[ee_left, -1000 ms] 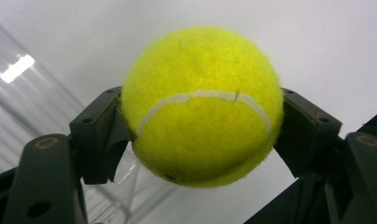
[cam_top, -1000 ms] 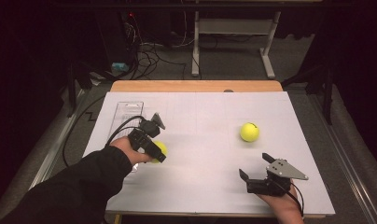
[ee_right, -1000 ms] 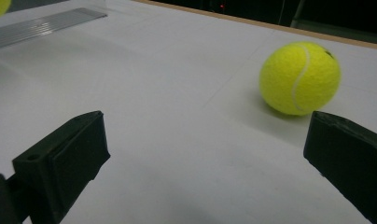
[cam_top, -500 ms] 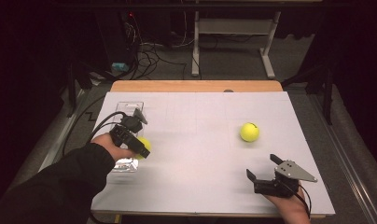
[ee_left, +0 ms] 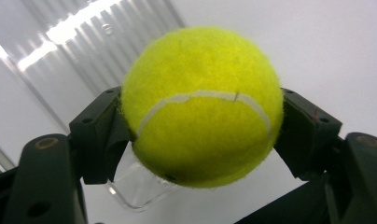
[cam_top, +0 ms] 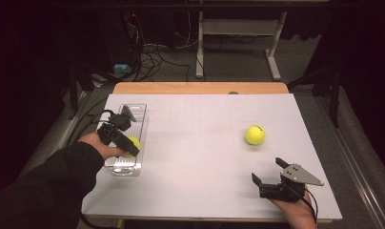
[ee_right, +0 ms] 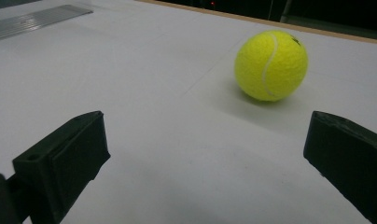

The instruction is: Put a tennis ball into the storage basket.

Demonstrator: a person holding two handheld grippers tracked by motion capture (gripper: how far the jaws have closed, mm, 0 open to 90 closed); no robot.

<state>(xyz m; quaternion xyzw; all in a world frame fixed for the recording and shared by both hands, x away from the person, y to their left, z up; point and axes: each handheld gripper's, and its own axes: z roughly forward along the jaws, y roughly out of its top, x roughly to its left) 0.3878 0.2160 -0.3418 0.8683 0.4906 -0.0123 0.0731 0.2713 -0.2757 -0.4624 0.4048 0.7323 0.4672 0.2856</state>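
White tabletop (cam_top: 200, 143): clear tray (cam_top: 133, 112) w/ gripped tennis ball (ee_left: 200, 105) above

My left gripper (cam_top: 126, 145) and hand cover most of the held tennis ball (cam_top: 132, 144); the clear tray's (cam_top: 133, 168) near-left corner hides beneath my sleeve.

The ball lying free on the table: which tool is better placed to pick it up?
The right tool: it is open and empty, with the free ball ahead between its jaws. The left tool already holds a ball over the tray.
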